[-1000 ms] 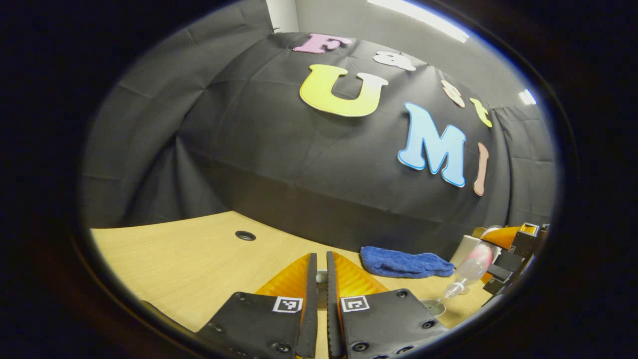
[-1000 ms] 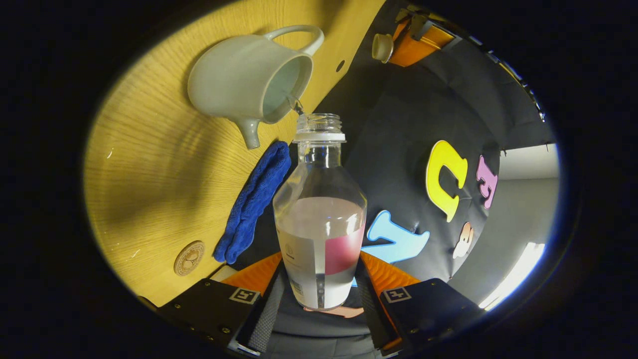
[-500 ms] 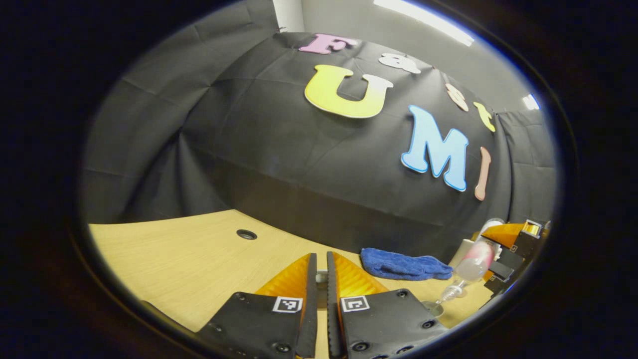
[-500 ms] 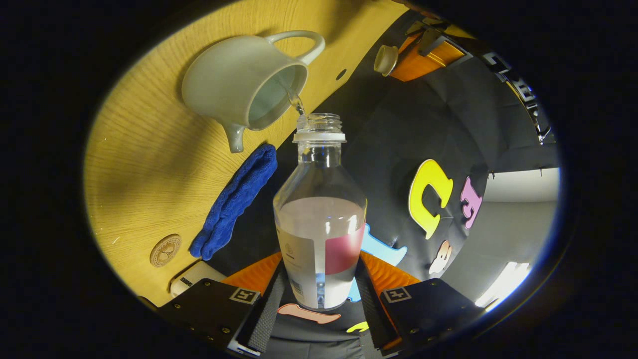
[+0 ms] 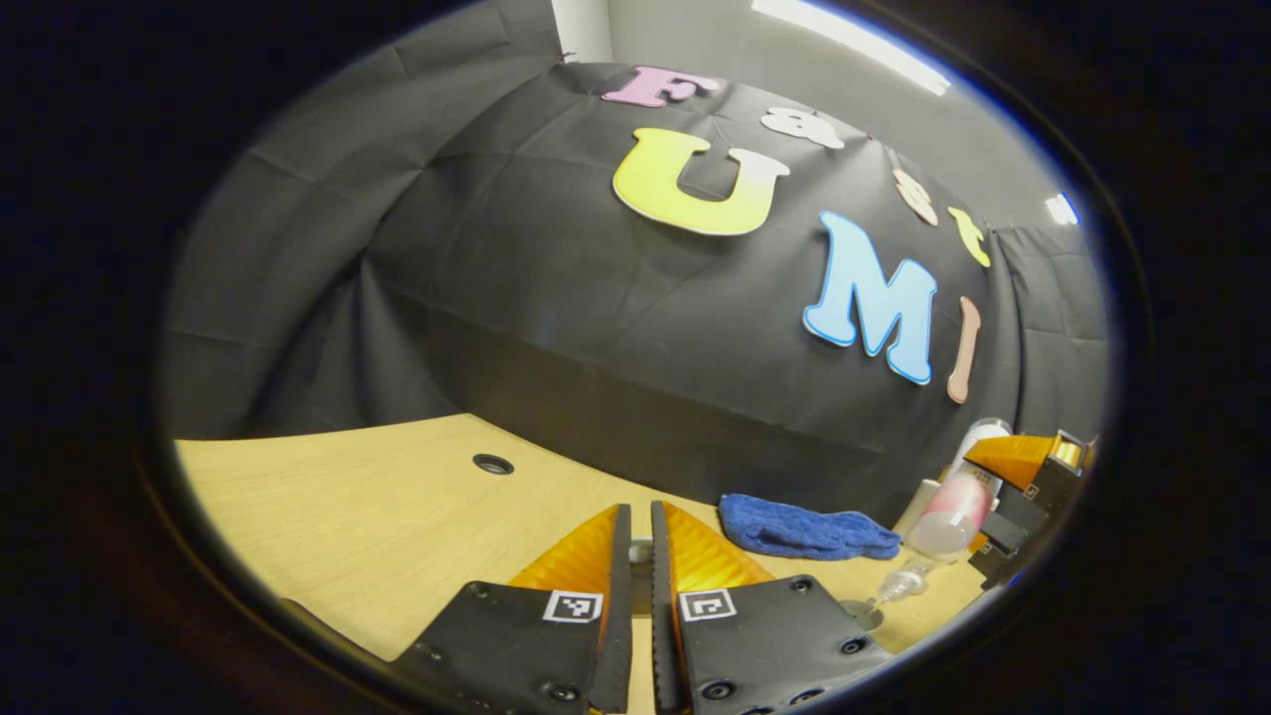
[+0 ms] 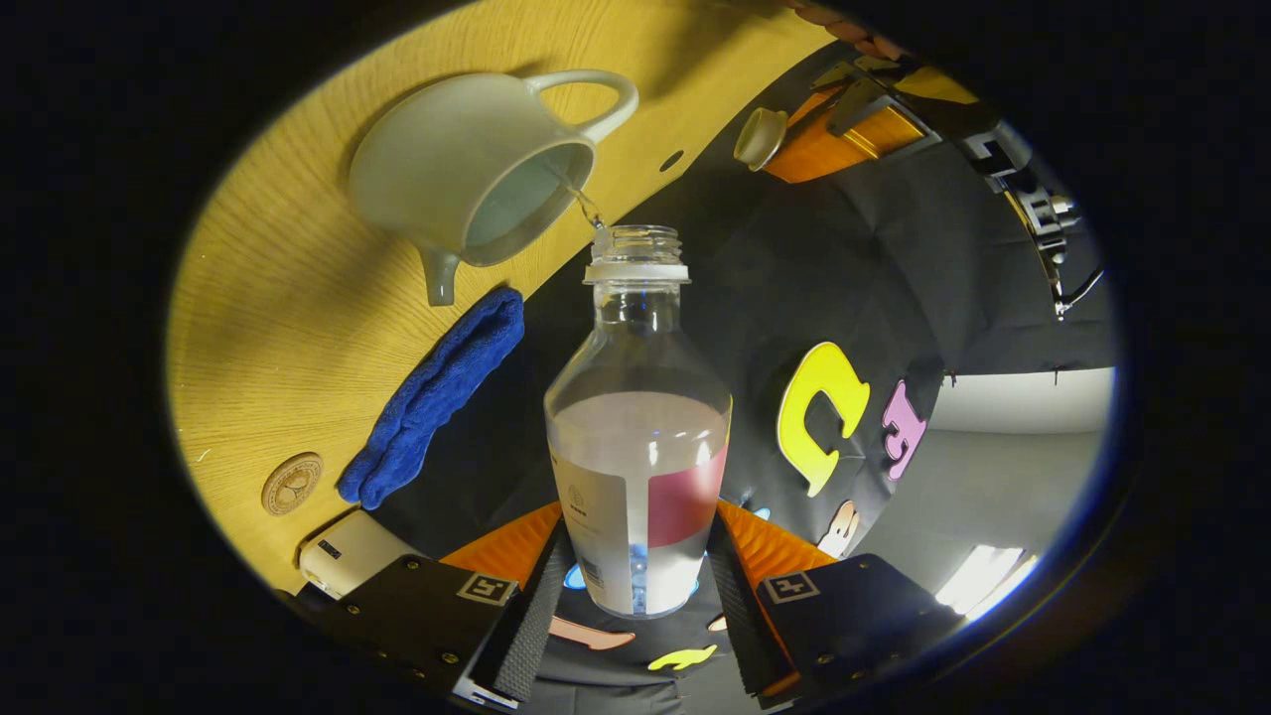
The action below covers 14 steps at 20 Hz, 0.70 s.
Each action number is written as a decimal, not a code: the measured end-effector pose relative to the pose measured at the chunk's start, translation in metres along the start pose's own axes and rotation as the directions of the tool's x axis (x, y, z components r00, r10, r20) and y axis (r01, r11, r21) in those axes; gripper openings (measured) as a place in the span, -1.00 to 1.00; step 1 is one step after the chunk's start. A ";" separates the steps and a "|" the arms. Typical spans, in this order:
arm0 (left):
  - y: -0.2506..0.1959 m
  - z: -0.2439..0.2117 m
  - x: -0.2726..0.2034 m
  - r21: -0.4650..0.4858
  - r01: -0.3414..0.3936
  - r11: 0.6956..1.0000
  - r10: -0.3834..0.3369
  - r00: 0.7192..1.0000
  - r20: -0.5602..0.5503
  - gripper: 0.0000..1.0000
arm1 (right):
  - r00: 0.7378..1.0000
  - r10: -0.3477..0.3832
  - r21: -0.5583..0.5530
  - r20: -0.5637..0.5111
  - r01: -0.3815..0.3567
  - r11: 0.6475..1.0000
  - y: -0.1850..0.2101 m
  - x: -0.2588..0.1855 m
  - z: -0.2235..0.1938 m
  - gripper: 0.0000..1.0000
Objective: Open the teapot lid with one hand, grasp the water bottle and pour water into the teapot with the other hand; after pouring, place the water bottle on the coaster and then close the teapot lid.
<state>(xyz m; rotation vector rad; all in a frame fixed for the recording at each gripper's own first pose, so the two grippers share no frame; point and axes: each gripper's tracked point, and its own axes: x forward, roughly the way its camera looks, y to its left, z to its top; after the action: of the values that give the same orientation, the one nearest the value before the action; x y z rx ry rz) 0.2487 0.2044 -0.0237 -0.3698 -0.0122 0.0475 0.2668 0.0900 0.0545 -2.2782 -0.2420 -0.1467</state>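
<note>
My right gripper is shut on the clear water bottle, which is tilted with its open mouth toward the white teapot. A thin stream of water runs from the mouth into the teapot's open top. The bottle is about half full and carries a red and white label. My left gripper is shut on the small pale teapot lid, held above the table. In the right gripper view the lid sits at the left gripper's tips. A round wooden coaster lies on the table.
A folded blue cloth lies between teapot and coaster by the back wall, also the blue cloth. A small white box sits near the coaster. The wooden table has a cable hole. In the left gripper view the tilted bottle is at far right.
The right gripper has rolled a little further with the bottle, so teapot, cloth and coaster slid left in its view. Water keeps streaming. The left gripper has barely moved.
</note>
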 end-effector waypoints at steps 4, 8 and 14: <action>0.000 0.000 0.000 -0.001 0.000 1.000 0.000 1.000 0.001 -0.64 | 1.000 -0.002 -0.013 -0.002 0.002 1.000 0.000 0.001 -0.001 0.50; 0.001 -0.001 0.000 0.003 -0.002 1.000 0.002 1.000 -0.002 -0.65 | 0.997 0.072 0.097 -0.005 -0.071 0.993 0.023 0.002 -0.003 0.50; 0.001 -0.003 0.000 0.010 0.002 1.000 -0.002 1.000 -0.012 -0.64 | 0.959 0.281 0.440 0.028 -0.264 0.858 0.079 -0.009 0.002 0.51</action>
<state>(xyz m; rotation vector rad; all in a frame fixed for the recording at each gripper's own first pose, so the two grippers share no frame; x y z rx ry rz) 0.2492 0.2040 -0.0271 -0.3603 0.0000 0.0431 0.2760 0.0395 -0.0059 -1.8293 0.0687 0.0156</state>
